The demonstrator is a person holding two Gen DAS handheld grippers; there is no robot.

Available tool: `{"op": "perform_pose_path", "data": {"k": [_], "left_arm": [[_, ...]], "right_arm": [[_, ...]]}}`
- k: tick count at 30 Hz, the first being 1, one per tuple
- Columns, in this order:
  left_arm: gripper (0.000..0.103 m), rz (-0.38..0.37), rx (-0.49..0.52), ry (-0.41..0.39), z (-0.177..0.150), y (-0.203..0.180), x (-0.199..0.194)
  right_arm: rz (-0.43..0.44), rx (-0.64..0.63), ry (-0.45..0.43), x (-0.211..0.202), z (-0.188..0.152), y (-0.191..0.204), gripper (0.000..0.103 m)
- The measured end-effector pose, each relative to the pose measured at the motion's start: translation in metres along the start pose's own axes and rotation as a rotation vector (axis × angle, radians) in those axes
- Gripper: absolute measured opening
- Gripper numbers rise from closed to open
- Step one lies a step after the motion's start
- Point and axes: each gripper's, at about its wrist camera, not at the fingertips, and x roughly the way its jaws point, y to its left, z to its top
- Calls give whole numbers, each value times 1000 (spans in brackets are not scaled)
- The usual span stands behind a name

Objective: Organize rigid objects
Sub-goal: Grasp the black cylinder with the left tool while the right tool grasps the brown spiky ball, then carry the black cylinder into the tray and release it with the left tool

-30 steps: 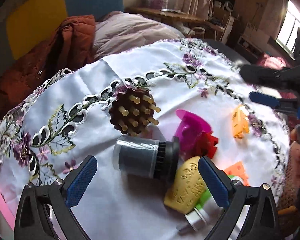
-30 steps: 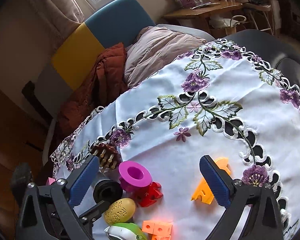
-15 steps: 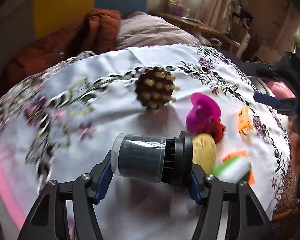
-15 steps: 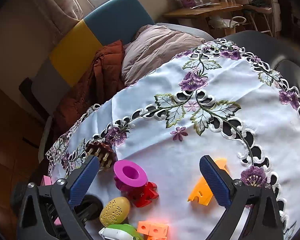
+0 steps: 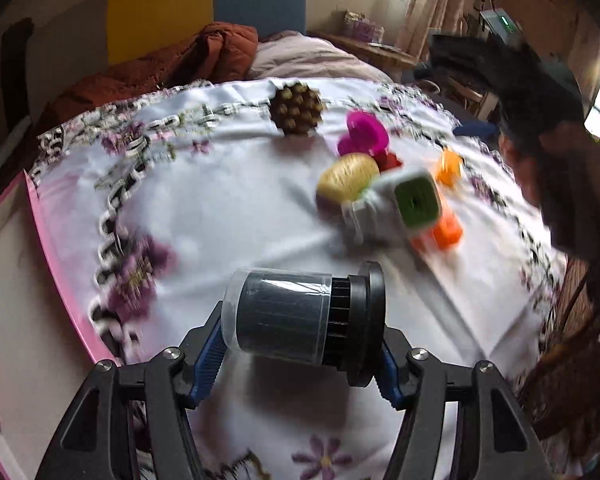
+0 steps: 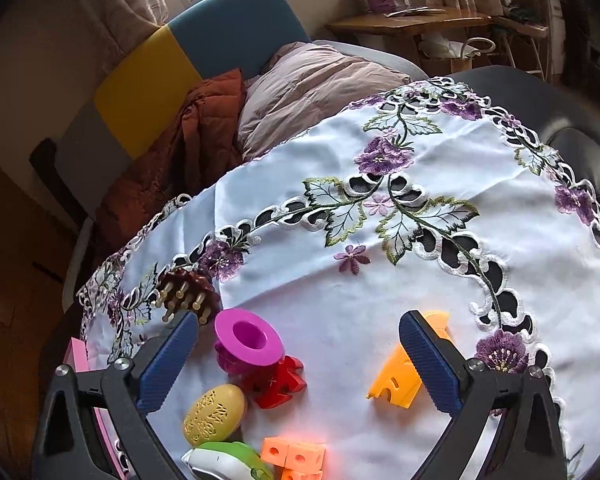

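blur: tablecloth (image 5: 236, 216) | cut off: green-white gadget (image 6: 228, 462) | hidden: left pads

A round table draped in a white floral embroidered cloth (image 6: 380, 288) is bearing a brown wooden-pegged massager (image 6: 188, 292), magenta spool (image 6: 246, 342), red block (image 6: 276, 380), yellow egg (image 6: 214, 408), orange cubes (image 6: 294, 454), a green-and-white gadget (image 6: 228, 462) and a yellow wedge (image 6: 400, 372).

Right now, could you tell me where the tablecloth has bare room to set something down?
The widest free stretch of tablecloth lies beyond the magenta spool and yellow wedge, reaching the far embroidered edge. Another lies between the brown massager and the pink tray. It is crowded around the yellow egg, red piece and orange cubes.
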Motion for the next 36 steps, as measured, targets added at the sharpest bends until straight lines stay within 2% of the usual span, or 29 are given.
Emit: {"op": "perform_pose_path", "data": {"k": [2, 7, 11, 14, 18, 22, 24, 25, 30, 36], "left_arm": [[64, 10, 20, -20, -3, -4, 0], [64, -4, -4, -36, -4, 0, 1], [64, -12, -15, -43, -6, 1, 1], [64, -23, -29, -45, -8, 3, 2], [64, -32, -43, -44, -8, 5, 2], [64, -37, -48, -49, -9, 6, 2], [64, -41, -49, -51, -9, 6, 2], [64, -42, -48, -51, -9, 6, 2], [64, -44, -50, -55, -11, 7, 1], [64, -54, -96, -56, -12, 15, -15]], "right_arm": [[7, -29, 1, 0, -2, 6, 101], [44, -134, 1, -3, -8, 29, 98], [77, -229, 46, 5, -8, 62, 95], [89, -294, 100, 25, 2, 92, 96], [46, -373, 189, 68, 14, 122, 96], [-65, -429, 269, 117, 13, 134, 95], [-72, -431, 294, 130, 10, 135, 70], [-85, -435, 301, 133, 8, 135, 66], [-31, -465, 269, 111, -3, 141, 66], [103, -501, 284, 72, -33, 149, 66]]}}
